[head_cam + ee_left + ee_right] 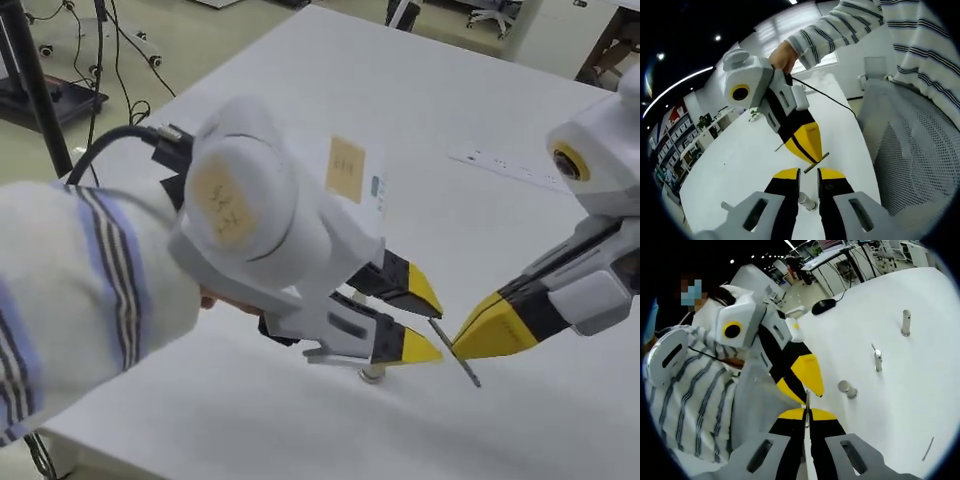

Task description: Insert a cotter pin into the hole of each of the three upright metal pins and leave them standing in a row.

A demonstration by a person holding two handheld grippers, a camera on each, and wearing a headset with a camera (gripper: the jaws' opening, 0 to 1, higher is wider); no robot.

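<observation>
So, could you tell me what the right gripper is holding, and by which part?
The right gripper holds a thin cotter pin, pinched near its middle, with both ends sticking out past the tips.

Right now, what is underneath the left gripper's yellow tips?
A short metal pin sits on the white table beneath the open jaws of the left gripper. In the head view the lower jaw covers its top, so its hole cannot be seen.
</observation>
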